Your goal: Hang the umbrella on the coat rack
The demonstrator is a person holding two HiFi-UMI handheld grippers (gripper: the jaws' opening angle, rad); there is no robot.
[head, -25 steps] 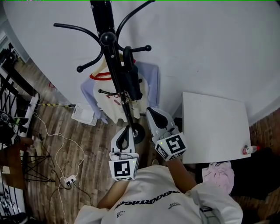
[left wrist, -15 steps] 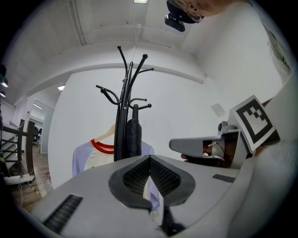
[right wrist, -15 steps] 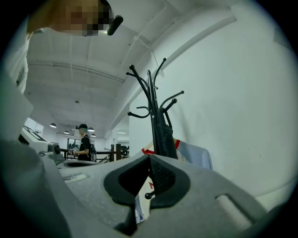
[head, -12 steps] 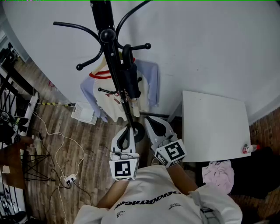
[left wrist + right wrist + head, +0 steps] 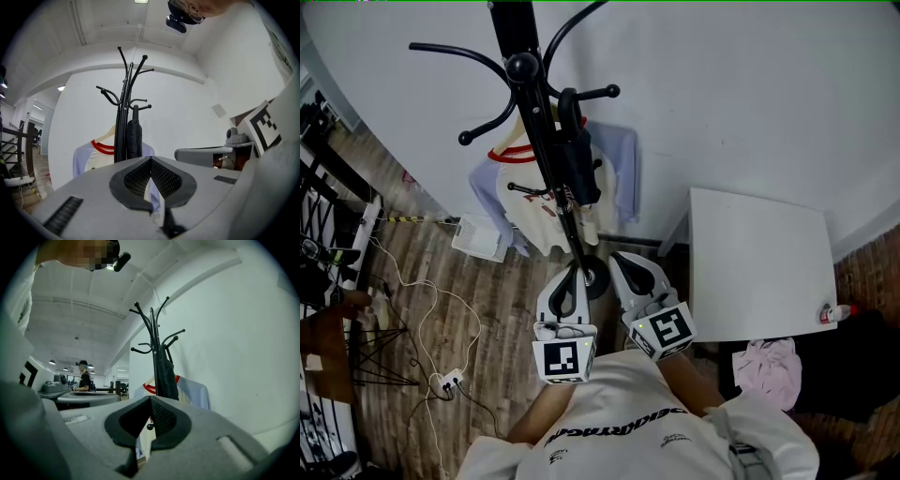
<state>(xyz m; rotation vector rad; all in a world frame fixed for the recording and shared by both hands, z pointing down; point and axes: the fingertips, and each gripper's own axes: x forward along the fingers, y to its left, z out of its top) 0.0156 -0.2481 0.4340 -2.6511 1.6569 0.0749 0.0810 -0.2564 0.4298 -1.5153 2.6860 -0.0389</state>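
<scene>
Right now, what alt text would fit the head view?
A folded black umbrella hangs on the black coat rack beside a shirt; the left gripper and right gripper, shut and empty, point toward it.

The coat rack [image 5: 540, 124] stood on the wooden floor [image 5: 502, 314]. A power strip [image 5: 447, 383] and white cable [image 5: 401, 284] lay there.
</scene>
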